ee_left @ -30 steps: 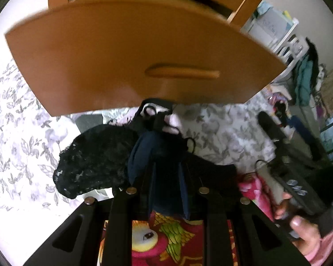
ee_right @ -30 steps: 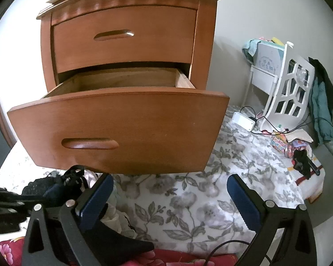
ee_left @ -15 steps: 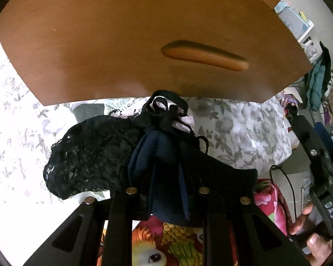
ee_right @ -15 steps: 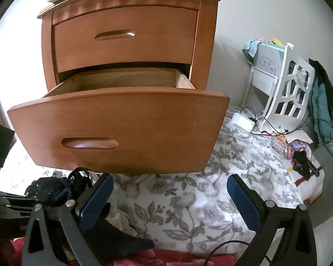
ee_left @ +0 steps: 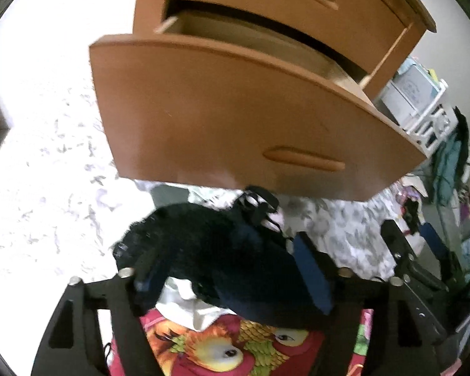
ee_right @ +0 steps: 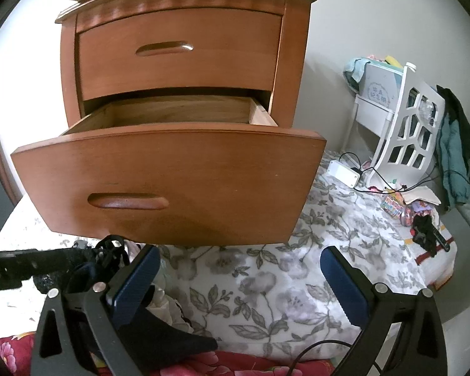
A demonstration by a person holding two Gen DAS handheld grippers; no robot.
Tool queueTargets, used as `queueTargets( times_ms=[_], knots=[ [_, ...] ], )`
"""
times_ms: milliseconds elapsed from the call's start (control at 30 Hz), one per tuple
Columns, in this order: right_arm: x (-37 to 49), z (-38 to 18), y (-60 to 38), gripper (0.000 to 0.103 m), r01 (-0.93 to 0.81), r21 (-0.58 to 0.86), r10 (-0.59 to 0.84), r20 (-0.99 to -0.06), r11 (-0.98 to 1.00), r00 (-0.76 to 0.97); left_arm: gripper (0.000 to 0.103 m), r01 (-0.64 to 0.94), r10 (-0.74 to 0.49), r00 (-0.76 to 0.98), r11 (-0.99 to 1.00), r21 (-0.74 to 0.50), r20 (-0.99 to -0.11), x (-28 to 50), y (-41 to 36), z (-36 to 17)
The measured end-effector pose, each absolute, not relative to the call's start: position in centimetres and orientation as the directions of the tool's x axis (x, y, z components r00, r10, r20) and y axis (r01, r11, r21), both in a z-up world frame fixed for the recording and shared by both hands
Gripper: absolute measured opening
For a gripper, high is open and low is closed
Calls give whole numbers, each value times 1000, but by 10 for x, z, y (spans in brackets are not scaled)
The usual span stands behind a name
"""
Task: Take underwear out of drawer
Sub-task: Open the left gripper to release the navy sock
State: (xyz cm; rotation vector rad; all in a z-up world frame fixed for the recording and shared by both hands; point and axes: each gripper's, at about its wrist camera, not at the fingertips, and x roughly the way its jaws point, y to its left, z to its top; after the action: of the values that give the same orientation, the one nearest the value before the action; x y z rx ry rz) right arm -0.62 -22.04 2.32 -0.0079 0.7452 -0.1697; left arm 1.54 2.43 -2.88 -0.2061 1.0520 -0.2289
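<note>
Below the pulled-out drawer [ee_right: 169, 185], on floral bedding [ee_right: 266, 285]: dark underwear [ee_left: 222, 257] lying heaped between left gripper [ee_left: 232, 269] jaws just spread wide, apparently to release it; right gripper [ee_right: 239, 282] wide and empty.

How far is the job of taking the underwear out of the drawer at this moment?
Nearly done. The lower drawer stands pulled out, and the part that shows looks empty. The dark underwear lies in a pile on the floral bedding below it. The left tool has just been opening; the pile sits between its fingers, no longer pinched. The right tool is open and empty. Left: withdrawing, perhaps closing the drawer.
</note>
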Motion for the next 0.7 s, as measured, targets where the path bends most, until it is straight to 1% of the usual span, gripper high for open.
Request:
queueTargets(
  times_ms=[100, 167, 200, 467, 700],
  knots=[
    [-6, 23, -220, 103, 150, -65, -154, -676, 987, 720, 86, 77, -224, 505, 974, -215, -834, 16, 24, -29],
    [-6, 23, -221, 103, 150, -64, -153, -677, 987, 720, 96, 66, -178, 531, 983, -169, -828, 15, 24, -29],
    [-6, 23, -220, 103, 149, -64, -153, -678, 987, 719, 97, 62, -170, 540, 985, -163, -825, 14, 26, -28],
    [-4, 21, -220, 103, 140, -66, -146, -688, 988, 711, 101, 29, -128, 585, 990, -138, -801, 11, 31, -24],
    [-3, 21, -221, 103, 138, -66, -145, -690, 988, 709, 101, 1, -79, 623, 995, -101, -778, 6, 31, -16]
  ],
)
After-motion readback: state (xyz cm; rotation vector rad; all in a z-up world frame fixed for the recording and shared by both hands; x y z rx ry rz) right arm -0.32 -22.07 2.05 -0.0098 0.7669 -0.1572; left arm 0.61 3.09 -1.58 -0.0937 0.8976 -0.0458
